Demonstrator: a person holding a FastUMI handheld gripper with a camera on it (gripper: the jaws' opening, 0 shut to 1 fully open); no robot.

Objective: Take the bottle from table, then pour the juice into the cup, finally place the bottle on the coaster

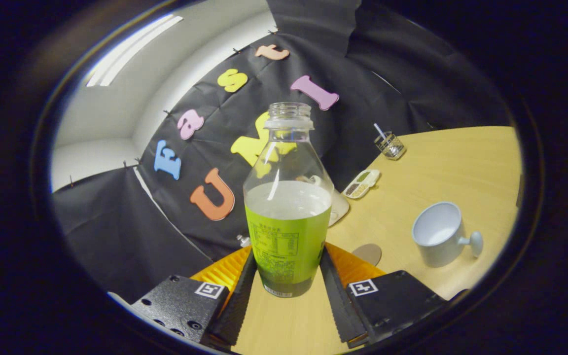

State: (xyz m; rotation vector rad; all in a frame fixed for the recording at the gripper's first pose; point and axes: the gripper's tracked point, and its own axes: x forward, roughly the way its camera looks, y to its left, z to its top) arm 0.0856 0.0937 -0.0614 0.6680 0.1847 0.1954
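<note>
Pinching the bottle point(288, 217) low on its green label, the gripper point(288, 276) has its 2 fingers point(332, 281) pressed against opposite sides. The bottle appears lifted off the table point(461, 158), uncapped, its long axis roughly in line with the camera's upright while the tabletop slants behind it. The cup point(439, 234) stands beyond the right finger, handle turned away from the bottle. The coaster point(367, 253) lies between bottle and cup, so pouring likely calls for a carry to the right, past the coaster.
</note>
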